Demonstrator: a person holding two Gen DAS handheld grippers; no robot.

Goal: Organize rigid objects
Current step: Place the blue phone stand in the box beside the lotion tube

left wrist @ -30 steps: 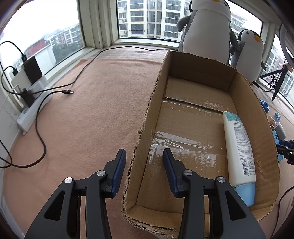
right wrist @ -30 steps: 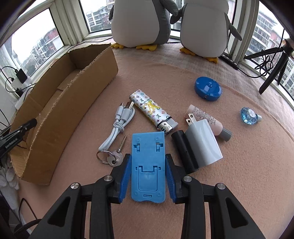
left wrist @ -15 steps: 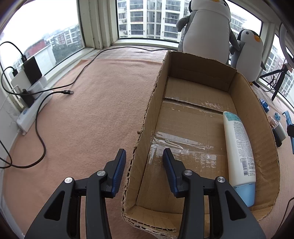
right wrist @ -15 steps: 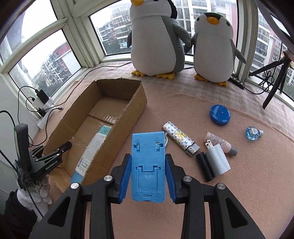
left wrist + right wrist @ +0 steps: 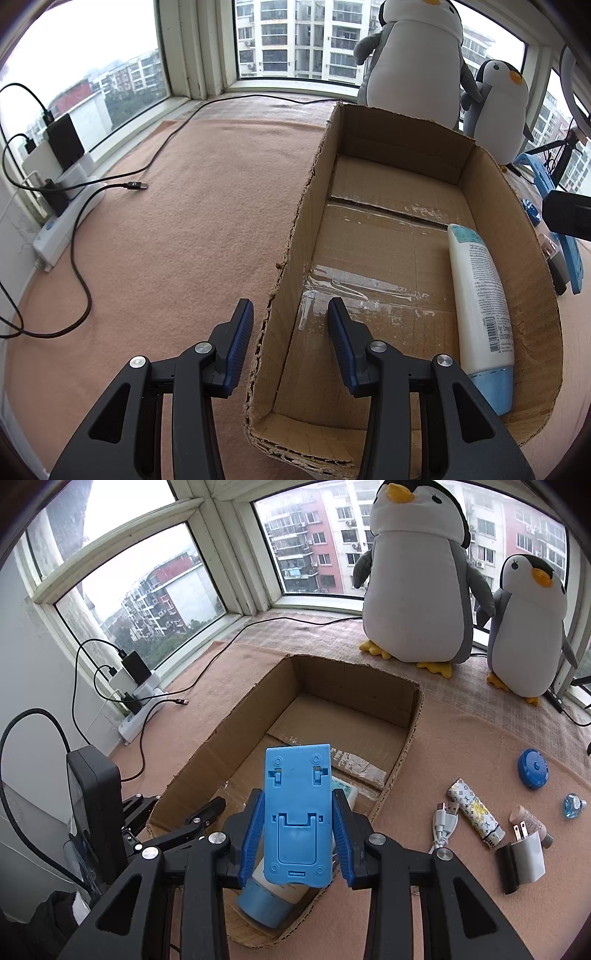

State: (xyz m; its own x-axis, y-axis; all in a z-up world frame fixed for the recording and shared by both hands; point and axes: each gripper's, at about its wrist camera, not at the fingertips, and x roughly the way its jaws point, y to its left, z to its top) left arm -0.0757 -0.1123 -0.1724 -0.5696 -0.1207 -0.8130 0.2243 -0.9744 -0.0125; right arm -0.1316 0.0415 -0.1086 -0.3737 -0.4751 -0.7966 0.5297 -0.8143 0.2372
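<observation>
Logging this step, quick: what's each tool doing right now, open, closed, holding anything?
Left tool: open, straddling the cardboard box side wall, gripping nothing.
Right tool: closed on the blue phone stand, above the box.

no print reads clearly; the white bottle (image 5: 480, 295) label's small text and barcode stay illegible.

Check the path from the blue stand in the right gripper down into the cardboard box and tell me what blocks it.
Nothing stands between them. The right gripper holds the blue stand over the open cardboard box. Directly under the stand a white lotion tube lies along the box's right wall; the floor beside it looks bare.
</observation>
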